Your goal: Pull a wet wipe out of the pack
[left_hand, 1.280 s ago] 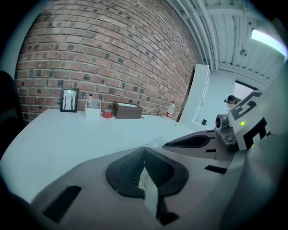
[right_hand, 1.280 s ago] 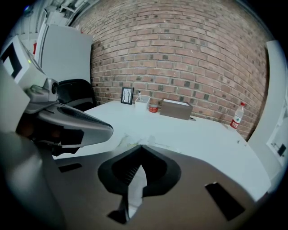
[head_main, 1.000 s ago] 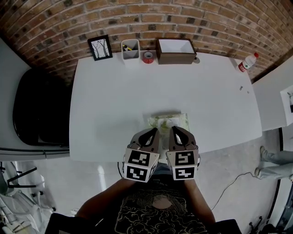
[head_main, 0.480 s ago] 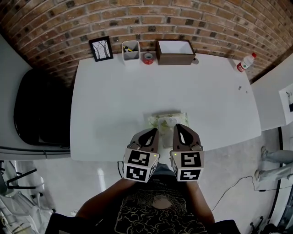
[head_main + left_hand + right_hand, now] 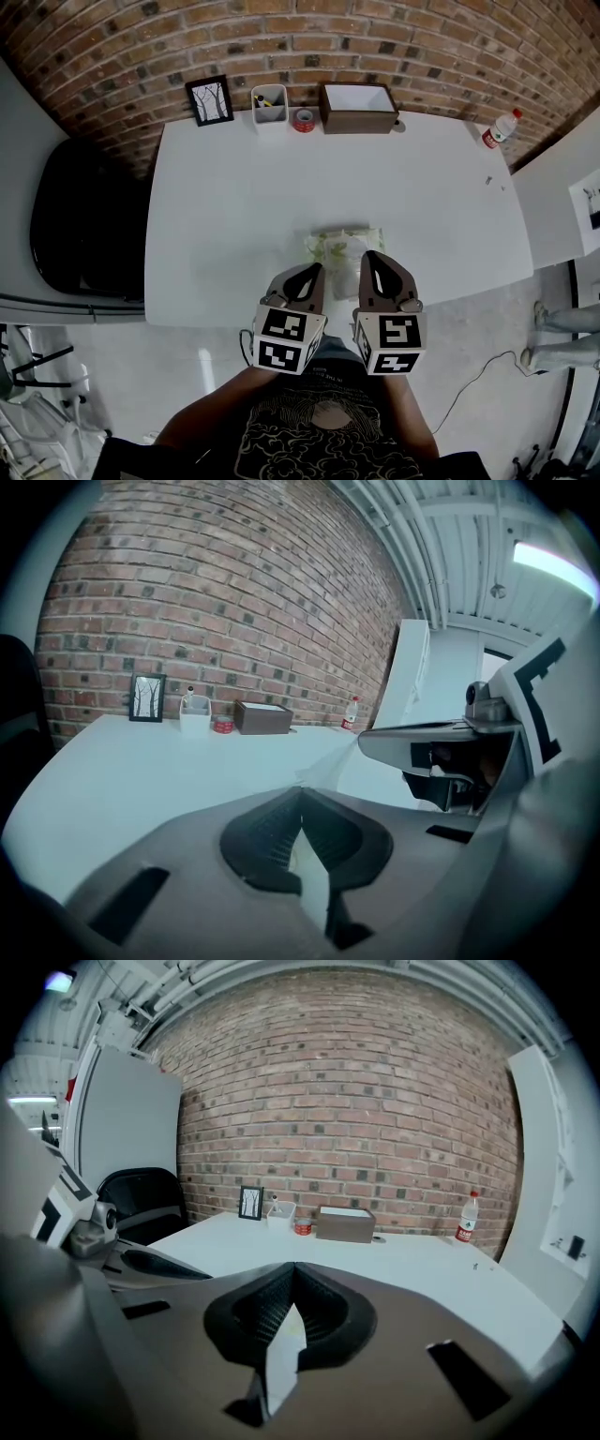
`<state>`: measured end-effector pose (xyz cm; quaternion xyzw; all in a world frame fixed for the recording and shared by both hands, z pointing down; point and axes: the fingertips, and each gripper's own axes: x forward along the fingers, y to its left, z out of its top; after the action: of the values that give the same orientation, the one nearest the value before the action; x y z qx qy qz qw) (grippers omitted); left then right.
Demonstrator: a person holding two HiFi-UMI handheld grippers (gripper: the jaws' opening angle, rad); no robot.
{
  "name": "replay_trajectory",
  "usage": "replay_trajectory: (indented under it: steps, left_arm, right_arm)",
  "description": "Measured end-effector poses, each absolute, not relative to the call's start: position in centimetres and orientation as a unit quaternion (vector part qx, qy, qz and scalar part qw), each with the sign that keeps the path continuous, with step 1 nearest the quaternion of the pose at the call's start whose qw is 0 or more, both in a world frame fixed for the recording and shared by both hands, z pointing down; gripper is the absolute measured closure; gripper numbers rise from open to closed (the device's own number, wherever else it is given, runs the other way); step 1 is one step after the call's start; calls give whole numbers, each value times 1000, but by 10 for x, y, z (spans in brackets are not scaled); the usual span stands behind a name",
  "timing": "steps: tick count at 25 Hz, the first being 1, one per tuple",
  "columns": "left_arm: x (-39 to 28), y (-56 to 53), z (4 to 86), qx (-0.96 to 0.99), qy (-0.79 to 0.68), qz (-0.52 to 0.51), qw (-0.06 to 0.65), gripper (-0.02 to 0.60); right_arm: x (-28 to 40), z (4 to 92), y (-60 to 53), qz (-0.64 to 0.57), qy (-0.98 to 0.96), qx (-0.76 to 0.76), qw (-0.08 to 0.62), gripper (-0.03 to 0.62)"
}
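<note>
Left gripper view: the left hand-held gripper (image 5: 300, 791) is pinched shut on a thin clear film (image 5: 323, 772) (wipe or wrapper, unclear). The right hand-held gripper (image 5: 293, 1269) is closed too. Just beyond lies the pack (image 5: 345, 247), near the worktop (image 5: 234, 206) edge; a tug could drag it off.

Brightness: bright, even indoor light; the white table (image 5: 234, 206) is the palest area in every view.
Source: a ceiling lamp (image 5: 553, 560) at the upper right of the left gripper view, washed out to plain white.
Shadows: soft and faint; the chair (image 5: 80, 234) reads as near black.
Distortion: strong fisheye; the brick wall (image 5: 375, 37) bows, and both gripper views fade to black corners.
Focus: the left gripper (image 5: 302, 803) and right gripper (image 5: 293, 1274) look soft up close; the wall is sharp.
</note>
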<state>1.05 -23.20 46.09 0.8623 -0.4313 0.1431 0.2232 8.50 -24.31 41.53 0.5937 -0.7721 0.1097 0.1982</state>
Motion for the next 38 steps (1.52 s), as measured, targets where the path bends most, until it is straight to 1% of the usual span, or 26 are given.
replay_trajectory:
  steps: [7, 31, 38]
  left_arm:
    - [13, -228, 454, 865, -431, 137, 217, 571]
    - [21, -189, 431, 882, -415, 122, 187, 571]
    - [16, -175, 422, 884, -418, 113, 178, 571]
  right_arm:
    - [88, 398, -237, 96, -772, 604, 171, 579]
    - [86, 340, -191, 35, -769, 628, 114, 579]
    - [80, 340, -172, 35, -770, 627, 111, 579]
